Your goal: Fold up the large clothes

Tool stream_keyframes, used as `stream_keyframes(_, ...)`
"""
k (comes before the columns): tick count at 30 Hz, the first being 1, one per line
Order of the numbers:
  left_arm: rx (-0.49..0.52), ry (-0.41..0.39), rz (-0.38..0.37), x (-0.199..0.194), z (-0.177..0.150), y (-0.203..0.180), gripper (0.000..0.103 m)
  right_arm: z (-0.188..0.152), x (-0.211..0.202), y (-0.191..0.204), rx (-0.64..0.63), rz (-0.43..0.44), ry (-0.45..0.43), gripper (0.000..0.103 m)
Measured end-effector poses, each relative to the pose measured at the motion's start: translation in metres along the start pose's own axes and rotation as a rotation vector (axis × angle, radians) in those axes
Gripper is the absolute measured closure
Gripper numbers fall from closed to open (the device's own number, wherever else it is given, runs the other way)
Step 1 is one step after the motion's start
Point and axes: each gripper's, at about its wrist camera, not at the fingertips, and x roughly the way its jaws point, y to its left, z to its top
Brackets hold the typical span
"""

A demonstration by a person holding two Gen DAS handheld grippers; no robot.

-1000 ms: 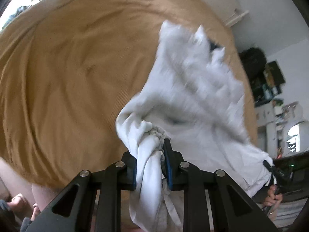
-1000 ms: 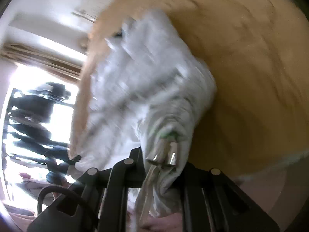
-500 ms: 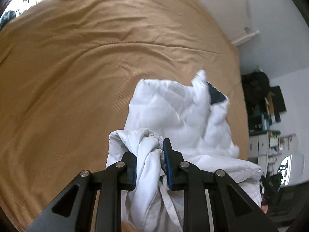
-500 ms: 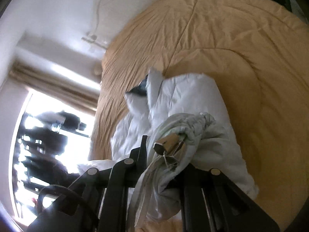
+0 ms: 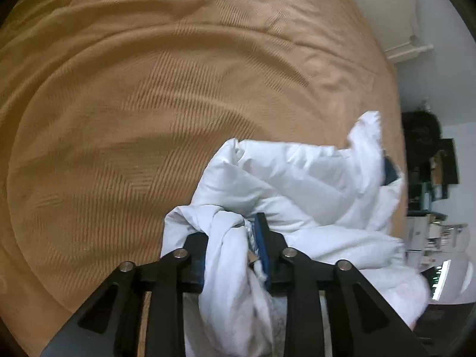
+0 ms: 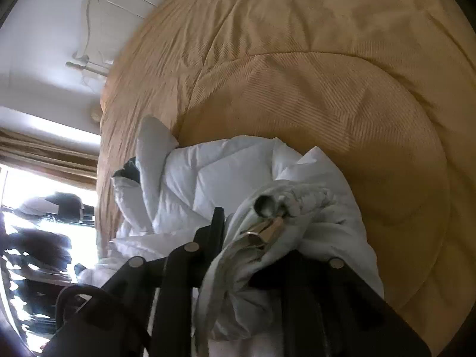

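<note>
A white puffy jacket [image 5: 300, 175] lies crumpled on a tan bedspread [image 5: 134, 95]. My left gripper [image 5: 235, 238] is shut on a bunched white edge of it. In the right wrist view the same jacket [image 6: 226, 178] lies bunched on the bedspread [image 6: 342, 74]. My right gripper [image 6: 253, 223] is shut on another bunched edge with a metal zipper pull and snap [image 6: 267, 208]. The cloth hides its right finger. A dark lining patch [image 5: 389, 172] shows at the jacket's far end.
The bed's far edge meets a white wall [image 5: 416, 15]. Dark shelves with clutter [image 5: 431, 163] stand to the right in the left wrist view. A bright window with curtains [image 6: 38, 154] and dark hanging items [image 6: 44, 232] are at the left in the right wrist view.
The jacket has come down from stretched and lifted to bunched on the bedspread. Both grippers have moved lower and forward over the bed, still holding their edges.
</note>
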Motion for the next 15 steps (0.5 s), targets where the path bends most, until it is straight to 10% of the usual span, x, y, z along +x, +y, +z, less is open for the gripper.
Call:
stream_keyframes(4,-0.101,-0.079,-0.144,-0.038,0.013,0.016,0.059,0.003,-0.036,0.006,0.052,0.153,-0.078,0.031)
stream_keyframes(9,-0.049,-0.208,0.038,-0.08,0.019,0.003,0.045,0.006,-0.066,0.018,0.04,0.15,-0.181,0.031)
stream_keyframes(15,0.115,-0.264,-0.02,-0.124,-0.03,-0.044,0.029,-0.034,-0.098,0.063,-0.141,0.122,-0.28,0.03)
